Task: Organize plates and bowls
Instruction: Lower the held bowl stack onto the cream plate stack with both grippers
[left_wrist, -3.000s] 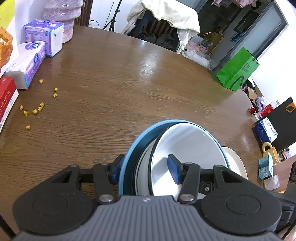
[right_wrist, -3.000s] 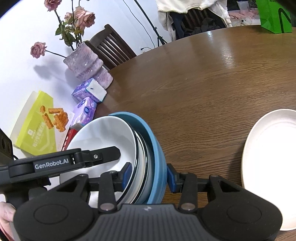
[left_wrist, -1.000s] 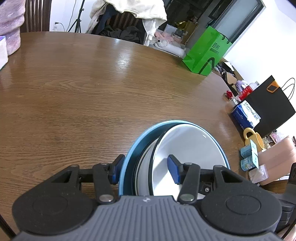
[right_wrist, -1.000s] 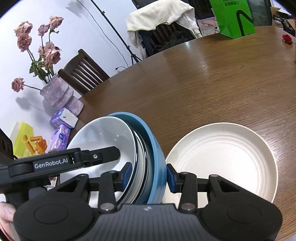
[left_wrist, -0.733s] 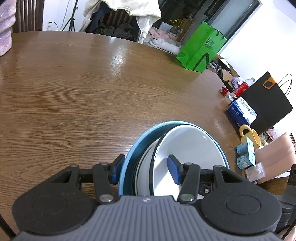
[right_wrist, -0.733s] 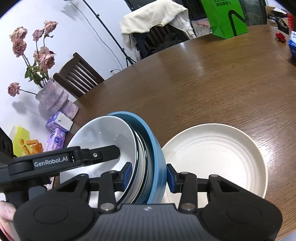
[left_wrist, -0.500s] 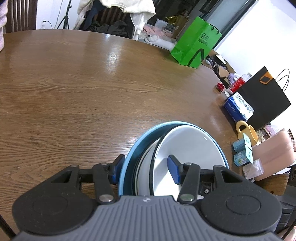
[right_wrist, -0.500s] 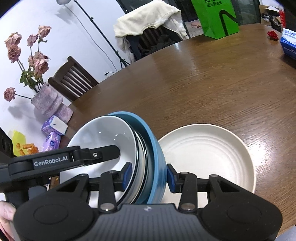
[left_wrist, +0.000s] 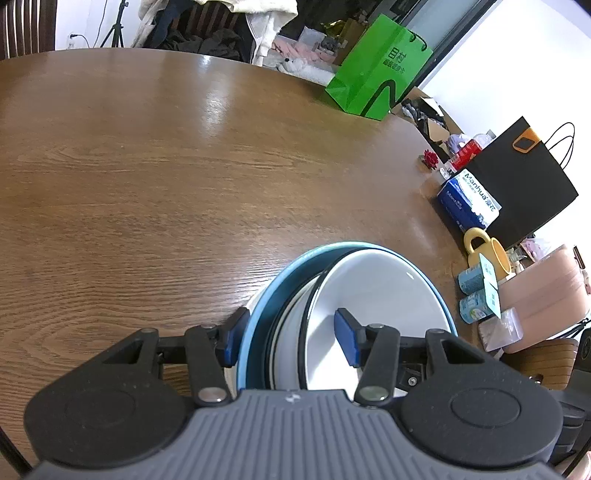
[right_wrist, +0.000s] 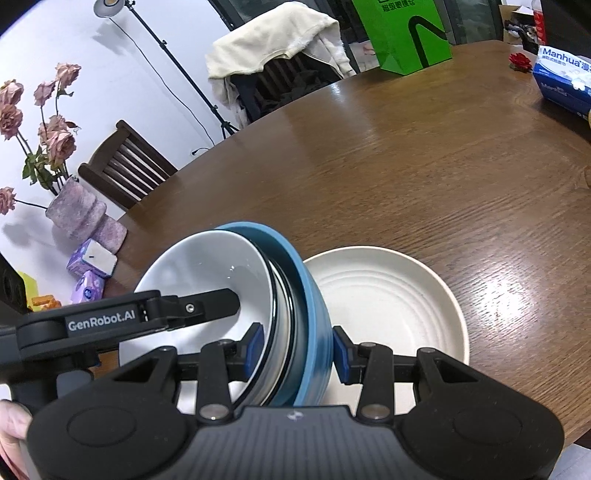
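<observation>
Both tools (right_wrist: 295, 350) (tilted downward) clamped on bowl stack (right_wrist: 295, 295)

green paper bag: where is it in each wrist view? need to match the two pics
Left wrist: green paper bag upper right of centre, at the table's far edge.
Right wrist: green paper bag top, right of centre, cut by the frame edge, at the far edge.
Shared landmark: blue Manhua tissue box, on the right in both.

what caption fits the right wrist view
Both grippers carry a nested bowl stack beside a cream plate on the wooden table.
</observation>
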